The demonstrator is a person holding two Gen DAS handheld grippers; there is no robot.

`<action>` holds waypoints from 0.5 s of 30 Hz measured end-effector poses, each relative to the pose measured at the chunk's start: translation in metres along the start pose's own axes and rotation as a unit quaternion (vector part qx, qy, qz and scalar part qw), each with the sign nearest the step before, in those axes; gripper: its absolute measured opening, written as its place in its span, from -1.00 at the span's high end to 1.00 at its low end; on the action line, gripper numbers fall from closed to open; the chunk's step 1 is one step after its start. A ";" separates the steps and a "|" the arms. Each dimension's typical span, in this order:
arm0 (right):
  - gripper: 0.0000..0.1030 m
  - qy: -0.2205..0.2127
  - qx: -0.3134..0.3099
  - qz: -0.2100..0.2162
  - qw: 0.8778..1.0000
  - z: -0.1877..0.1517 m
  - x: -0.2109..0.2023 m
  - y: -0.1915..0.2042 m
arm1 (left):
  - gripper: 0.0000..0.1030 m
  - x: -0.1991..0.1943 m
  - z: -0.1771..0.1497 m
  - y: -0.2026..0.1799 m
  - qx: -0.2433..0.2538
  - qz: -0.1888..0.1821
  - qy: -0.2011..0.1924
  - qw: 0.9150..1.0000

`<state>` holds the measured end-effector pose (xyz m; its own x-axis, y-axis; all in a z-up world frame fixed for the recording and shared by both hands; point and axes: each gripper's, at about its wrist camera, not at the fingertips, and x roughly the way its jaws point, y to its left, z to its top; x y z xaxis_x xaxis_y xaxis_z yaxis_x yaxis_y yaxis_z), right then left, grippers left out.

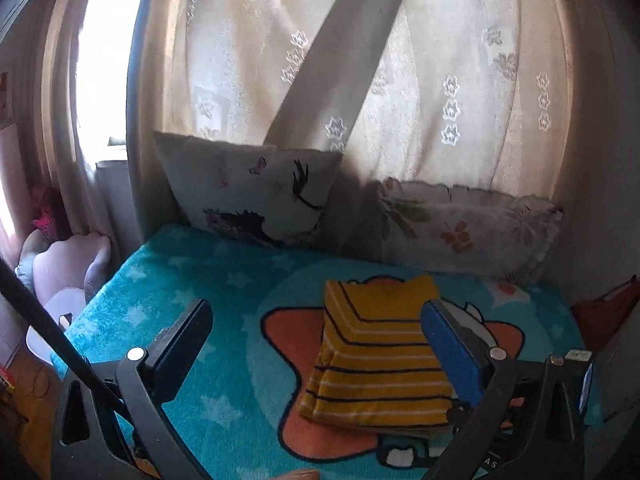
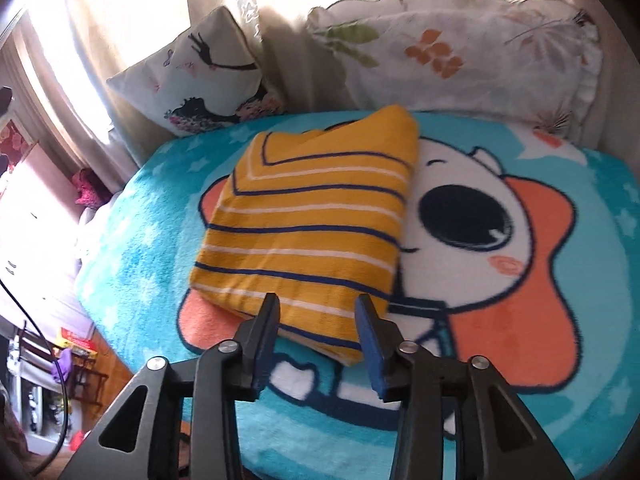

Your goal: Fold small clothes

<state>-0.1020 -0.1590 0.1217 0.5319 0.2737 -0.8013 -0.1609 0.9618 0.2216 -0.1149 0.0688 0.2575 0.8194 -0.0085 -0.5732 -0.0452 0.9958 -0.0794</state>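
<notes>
The left gripper [image 1: 316, 344] hangs over the teal cartoon blanket [image 1: 224, 280] with its jaws spread wide and nothing between them. Off beyond its left finger, past the blanket's edge, sits a pale scalloped cushion [image 1: 72, 264]. Ahead of the jaws a bird-print pillow [image 1: 256, 196] leans against the lace curtain [image 1: 440, 80], and a floral pillow [image 1: 472, 228] lies to its right. The folded yellow striped garment [image 1: 372, 356] rests on the blanket toward the right finger — that blue-padded finger overlaps the garment's right edge in this view (whether it touches the cloth I cannot tell).

The right gripper [image 2: 318, 316] has its jaws partly open, empty, poised at the near edge of the yellow striped garment [image 2: 308, 216] — both fingertips overlap that edge. The garment lies flat on the teal cartoon blanket [image 2: 600, 320], covering the left part of the printed star character. Beyond the jaws to the left stands the bird-print pillow [image 2: 200, 80]; to the right, the floral pillow [image 2: 460, 56]. A dark cable [image 2: 40, 340] hangs far left.
</notes>
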 end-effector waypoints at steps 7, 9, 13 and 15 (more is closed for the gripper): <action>-0.01 -0.004 -0.006 -0.034 0.999 -0.010 -0.004 -0.006 | -1.00 0.065 -0.063 -0.004 0.004 0.049 0.148 0.988; -0.08 -0.007 -0.013 -0.046 0.999 -0.013 -0.006 -0.006 | -1.00 0.061 -0.071 -0.006 0.010 0.058 0.150 0.987; -0.12 0.003 -0.013 -0.048 0.999 -0.017 0.000 -0.006 | -1.00 0.056 -0.077 -0.013 0.037 0.077 0.147 0.985; -0.12 0.009 -0.016 -0.047 0.999 -0.017 0.004 -0.004 | -1.00 0.055 -0.080 -0.016 0.047 0.089 0.148 0.984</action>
<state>-0.1136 -0.1622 0.1078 0.5310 0.1811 -0.8278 -0.1368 0.9824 0.1271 -0.1152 0.0447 0.1620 0.6000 0.1538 -0.7851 -0.1080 0.9879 0.1110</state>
